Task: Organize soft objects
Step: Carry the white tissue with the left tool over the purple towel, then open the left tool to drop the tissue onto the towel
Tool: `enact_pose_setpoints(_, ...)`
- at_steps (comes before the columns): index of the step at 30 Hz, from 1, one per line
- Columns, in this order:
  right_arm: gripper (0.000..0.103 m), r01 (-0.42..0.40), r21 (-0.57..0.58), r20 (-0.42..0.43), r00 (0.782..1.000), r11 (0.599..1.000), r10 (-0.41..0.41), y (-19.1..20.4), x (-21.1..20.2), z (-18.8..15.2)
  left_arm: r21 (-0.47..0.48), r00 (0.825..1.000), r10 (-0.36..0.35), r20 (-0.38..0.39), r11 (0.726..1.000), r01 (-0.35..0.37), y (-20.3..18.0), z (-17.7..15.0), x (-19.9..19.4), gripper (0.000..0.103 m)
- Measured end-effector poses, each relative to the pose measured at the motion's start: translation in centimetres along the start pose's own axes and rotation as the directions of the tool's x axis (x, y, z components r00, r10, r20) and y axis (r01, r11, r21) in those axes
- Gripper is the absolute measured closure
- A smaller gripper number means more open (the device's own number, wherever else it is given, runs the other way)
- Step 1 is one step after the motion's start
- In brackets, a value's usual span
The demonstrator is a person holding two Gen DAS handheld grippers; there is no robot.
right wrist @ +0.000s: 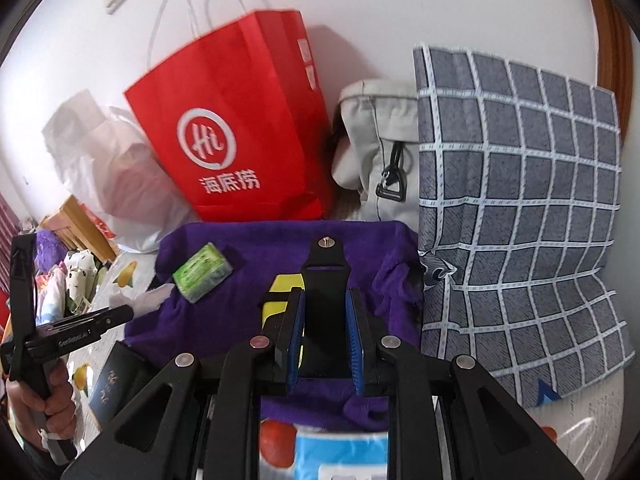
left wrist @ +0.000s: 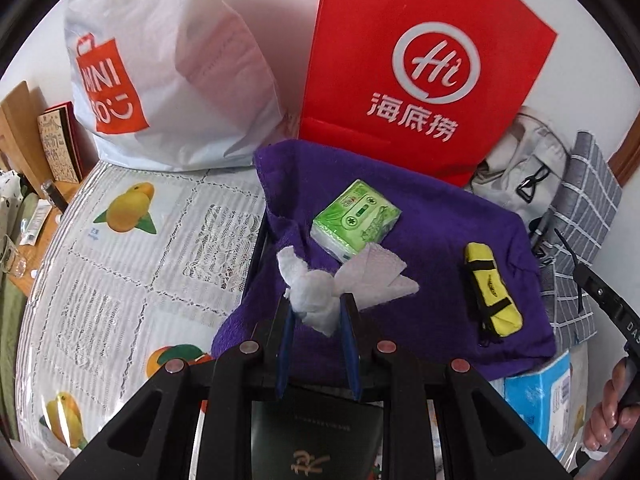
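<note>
Left wrist view: your left gripper (left wrist: 316,304) grasps a crumpled white paper tissue (left wrist: 316,300) between its blue-padded fingers (left wrist: 286,344), which press on both sides of the wad. The tissue's loose flaps spread out above a spread-out purple plush towel (left wrist: 420,248). On that towel lie a green plastic-wrapped pocket tissue pack printed like a cassette (left wrist: 354,214), just beside the held tissue, and a small yellow fabric pouch with black straps (left wrist: 492,292), set well apart toward the right. The towel covers part of a white lace-pattern tablecloth with printed fruit (left wrist: 132,240). Behind it stand a white plastic shopping bag with an orange logo (left wrist: 160,80) and a red paper carrier bag with white lettering (left wrist: 420,72), both against the wall. A light blue printed package (left wrist: 536,404) shows at the towel's near right corner.

Right wrist view: your right gripper (right wrist: 324,340) is clenched on a flat black plastic piece with a metal stud at its tip (right wrist: 324,280), which stands between the blue pads over the purple towel and partly hides the yellow pouch. A grey cushion with a white grid pattern (right wrist: 520,200) leans at the right, with a pale grey fabric bag with a black clip (right wrist: 376,140) beside it.
</note>
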State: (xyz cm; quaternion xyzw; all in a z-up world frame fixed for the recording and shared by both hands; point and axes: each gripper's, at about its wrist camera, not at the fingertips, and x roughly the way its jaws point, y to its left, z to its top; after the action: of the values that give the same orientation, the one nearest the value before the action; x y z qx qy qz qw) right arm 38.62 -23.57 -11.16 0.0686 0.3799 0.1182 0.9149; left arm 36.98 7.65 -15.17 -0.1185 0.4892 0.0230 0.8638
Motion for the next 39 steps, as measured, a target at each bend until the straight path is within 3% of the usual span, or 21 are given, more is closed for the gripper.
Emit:
enact_pose_setpoints(12, 0.082, 0.034, 0.002, -0.113, 0.993, 0.999, -0.033, -1.8, 5.7, -0.5, 0.020, 0.998, -0.002, -0.063, 1.000, 0.003, 0.1, 0.2, 3.1, 0.081)
enact_pose_setpoints(25, 0.082, 0.019, 0.013, -0.174, 0.985, 1.000, -0.017, -2.6, 7.1, -1.1, 0.015, 0.993, -0.052, -0.105, 0.998, 0.053, -0.2, 0.0, 4.5, 0.077)
enact_pose_setpoints(27, 0.079, 0.003, 0.005, -0.180, 0.984, 1.000, -0.003, -2.3, 7.2, -1.1, 0.014, 0.991, -0.057, -0.121, 0.998, 0.059, -0.3, 0.1, 4.6, 0.056)
enact_pose_setpoints(29, 0.059, -0.020, -0.003, -0.184, 0.983, 1.000, 0.019, -1.7, 7.3, -1.1, 0.010, 0.991, -0.066, -0.112, 0.998, 0.068, -0.4, 0.3, 4.4, 0.046)
enact_pose_setpoints(31, 0.050, -0.029, -0.014, -0.163, 0.986, 0.999, 0.026, -1.1, 6.8, -1.0, 0.009, 0.992, -0.068, -0.102, 0.998, 0.070, -0.3, 0.3, 3.9, 0.046)
enact_pose_setpoints(36, 0.050, 0.024, -0.067, -0.110, 0.993, 0.997, -0.032, 0.3, 4.3, -1.0, 0.002, 0.995, -0.064, -0.071, 0.998, 0.065, -0.1, 0.4, 1.8, 0.046)
enact_pose_setpoints(39, 0.050, 0.014, -0.068, -0.072, 0.997, 0.998, -0.019, 1.2, 2.1, -1.7, -0.009, 0.998, -0.058, -0.030, 0.998, 0.057, 0.2, 0.0, -0.2, 0.046)
